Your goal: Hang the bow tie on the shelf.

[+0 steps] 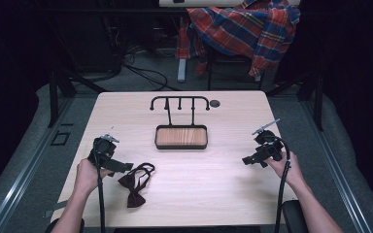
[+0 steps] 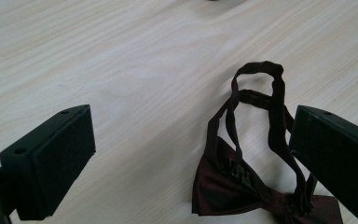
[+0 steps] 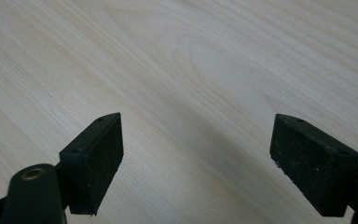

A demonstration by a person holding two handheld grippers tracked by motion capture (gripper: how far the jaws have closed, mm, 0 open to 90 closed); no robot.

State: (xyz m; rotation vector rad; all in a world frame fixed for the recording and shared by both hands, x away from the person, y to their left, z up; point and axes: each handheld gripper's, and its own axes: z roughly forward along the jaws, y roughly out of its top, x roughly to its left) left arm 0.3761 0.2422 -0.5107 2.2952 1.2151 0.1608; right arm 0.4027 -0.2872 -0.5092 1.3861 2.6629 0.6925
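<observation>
The bow tie [image 1: 135,187] is lying flat on the table [image 1: 213,194], near the front-left corner, w/ its strap loop [image 1: 144,168] fanning out away from the person toward the middle; nothing is pinching it yet. In the left gripper view the strap [image 2: 256,93] is arching up btwn the two black jaws while the knot and wings [image 2: 242,191] are sitting low near the right jaw, touching or almost touching it, can't tell which. The left gripper [image 1: 121,166] is hovering just beside the tie, jaws spread wide, prob. because the thin strap is the easiest bit to catch & it's lining up around it. Judging by the layout, the strap is likely meant to go over a peg, so grabbing the loop rather than the wings is making sense. The right gripper [image 1: 248,160] is waiting well apart on the other side of the table, jaws also spread wide over bare wood [image 3: 182,70], holding nothing; likely standing by to help open the loop. Farther back, mid-table, a hook rack [image 1: 179,102] is standing on a wood-lined tray base [image 1: 181,137], facing the person, so its pegs are reachable from either side. Beyond the table a plaid shirt [image 1: 245,26] is draped over a chair, not part of the job.
</observation>
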